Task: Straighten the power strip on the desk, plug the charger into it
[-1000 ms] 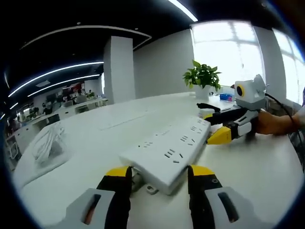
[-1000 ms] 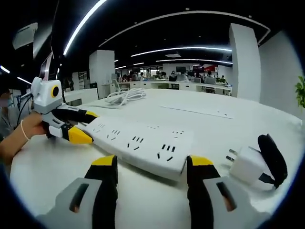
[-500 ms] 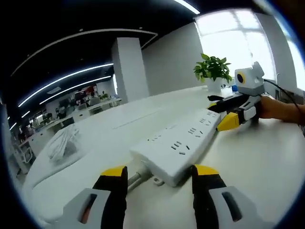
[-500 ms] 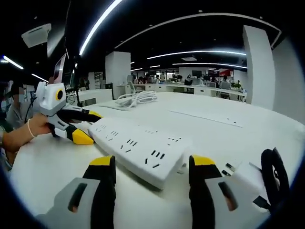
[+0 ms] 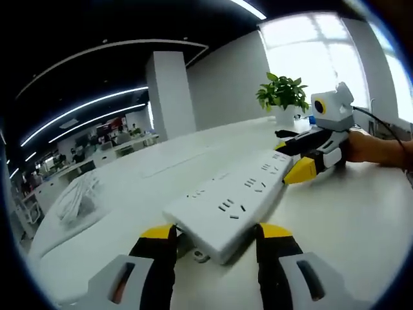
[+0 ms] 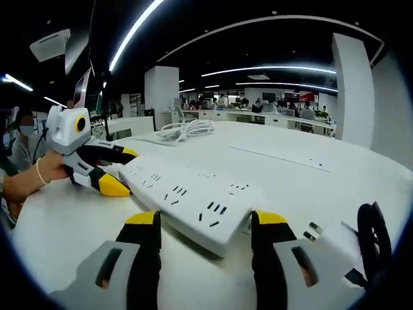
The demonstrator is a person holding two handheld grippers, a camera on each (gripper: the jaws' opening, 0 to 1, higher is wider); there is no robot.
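Two grippers sit at opposite ends of the long white rectangular power strip [image 5: 230, 205], which lies flat on the glossy white desk [image 5: 348, 219] with its sockets facing up. Its long axis runs straight from one gripper to the other: in the left gripper view it stretches away up and to the right, in the right gripper view up and to the left.

Left gripper [image 5: 211, 237] has its yellow-tipped black jaws spread wide, one on each side of the near end of the strip, not clearly squeezing it. Right gripper [image 6: 205, 224] is the same deal at the other end, jaws parted and straddling the strip's corner. Whether any pad actually touches the plastic is hard to tell.

Under the strip's end in the left gripper view, a bit of cord and a small tab peek out, mostly hidden. The white charger block with metal prongs [image 6: 328, 239] lies on the desk just right of the right gripper, cut off by the edge, with a black looped cable [image 6: 372, 236] beside it.

A coil of white cable [image 6: 184, 130] rests further back on the desk. A green potted plant [image 5: 282, 97] stands near bright windows, and the room is an open office with ceiling light strips and a white pillar [image 5: 168, 93].
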